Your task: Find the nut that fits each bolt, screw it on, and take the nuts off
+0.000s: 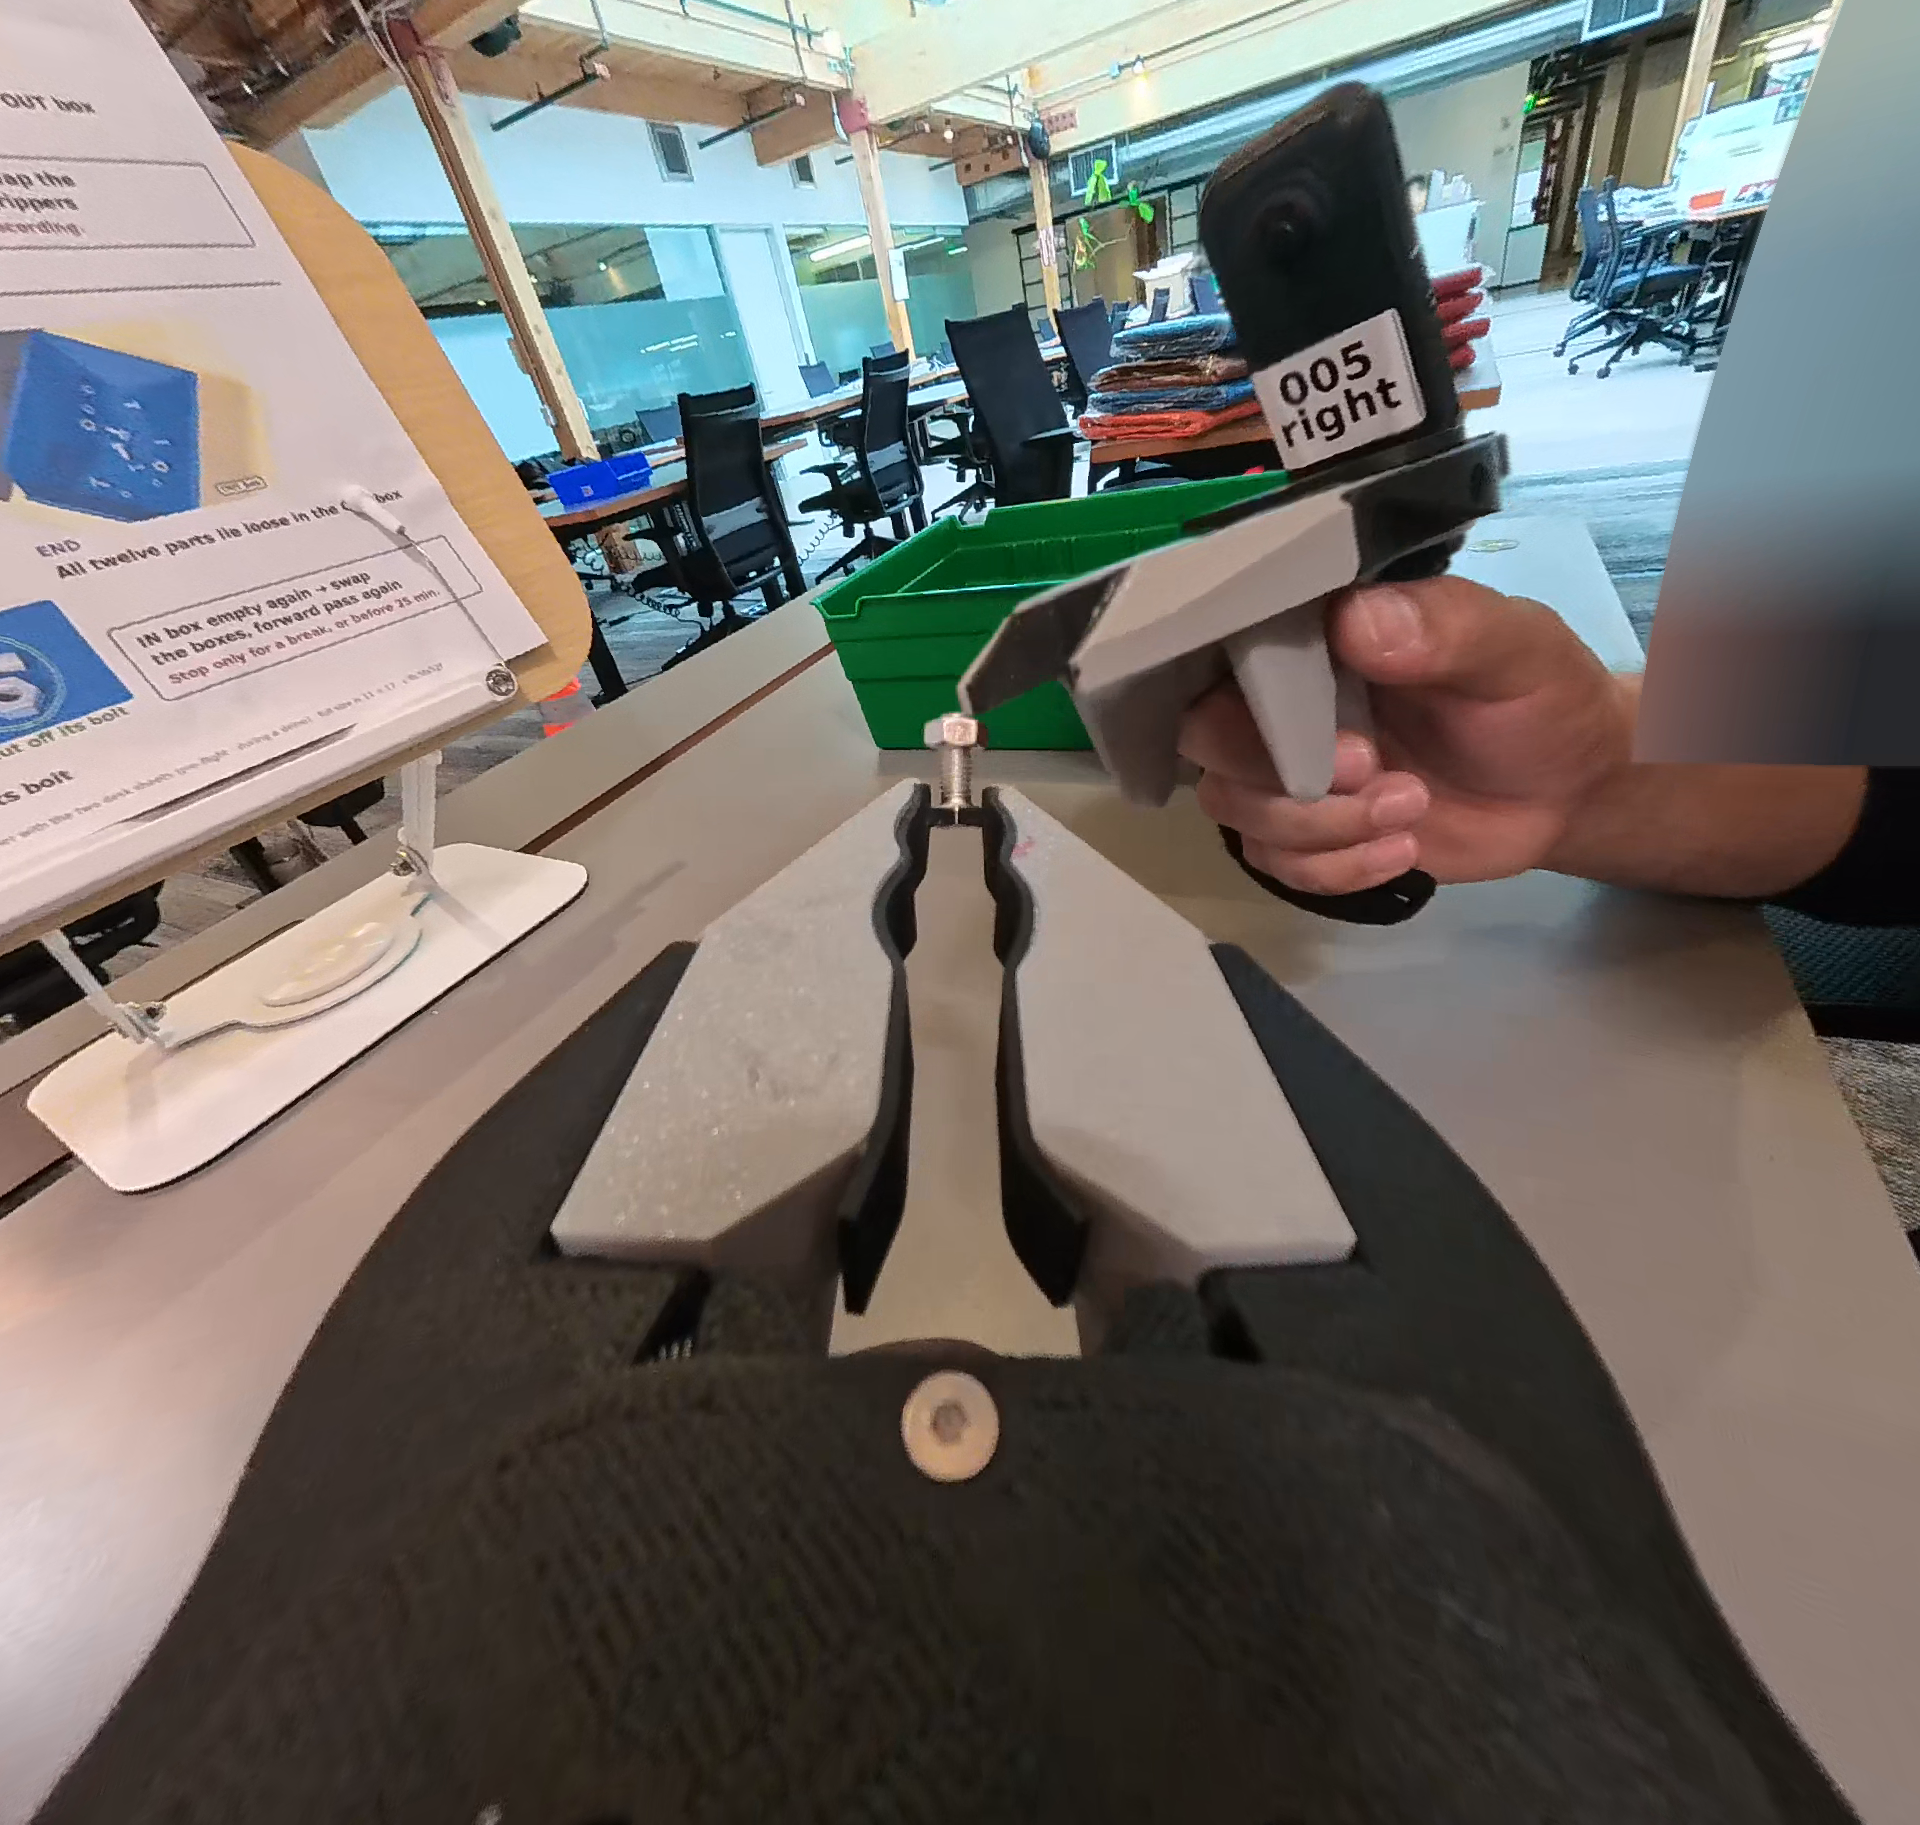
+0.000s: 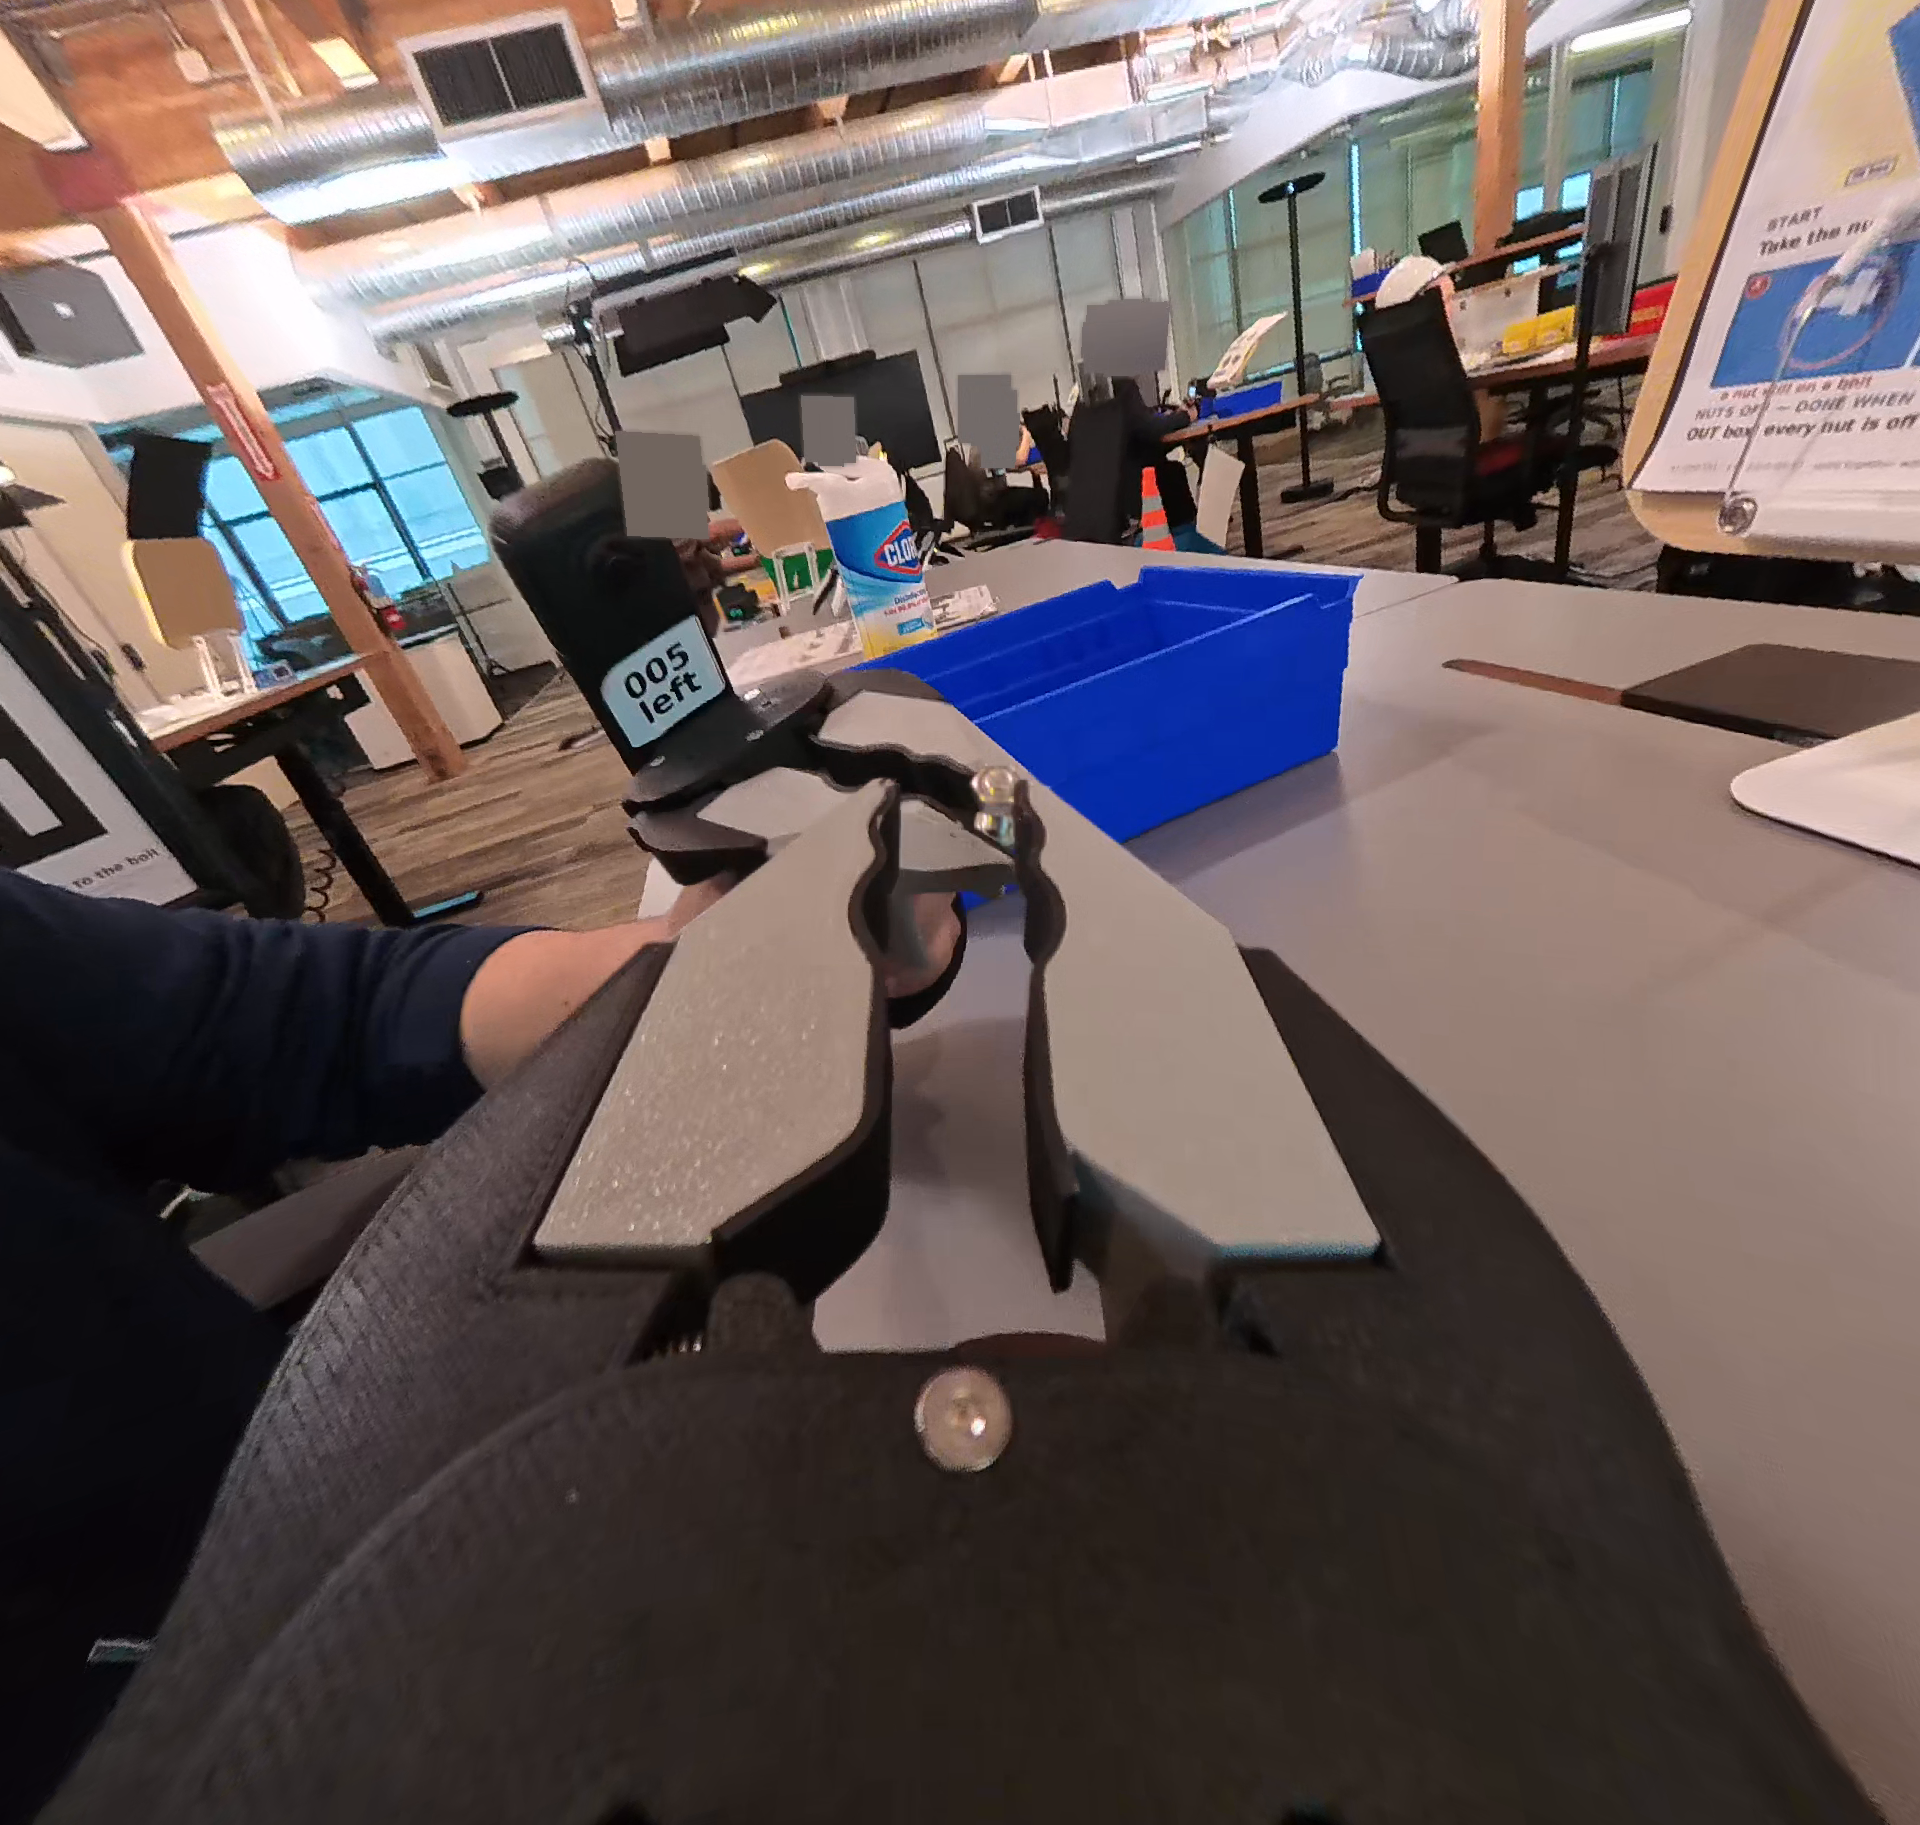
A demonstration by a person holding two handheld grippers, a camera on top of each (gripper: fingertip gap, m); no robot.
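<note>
In the left wrist view my left gripper (image 1: pixel 954 807) is shut on the lower end of a small silver bolt (image 1: pixel 954 778). The bolt stands upright above the grey table, and a silver hex nut (image 1: pixel 954 733) sits on top of its thread. My right gripper (image 1: pixel 971 707) reaches in from the right, with its fingertip at the nut's upper right corner. In the right wrist view my right gripper (image 2: pixel 956 814) is open. The nut (image 2: pixel 995 790) lies against the inside of its right finger (image 2: pixel 1039 850), while the left finger (image 2: pixel 878 819) stands clear of it.
A green bin (image 1: pixel 935 632) stands just behind the bolt. A blue bin (image 2: pixel 1164 726) sits on the table beyond the grippers, with a wipes canister (image 2: pixel 873 570) behind it. An instruction sheet on a stand (image 1: pixel 208 425) with a white base (image 1: pixel 312 996) is at the left. A hand (image 1: pixel 1455 736) holds the right gripper.
</note>
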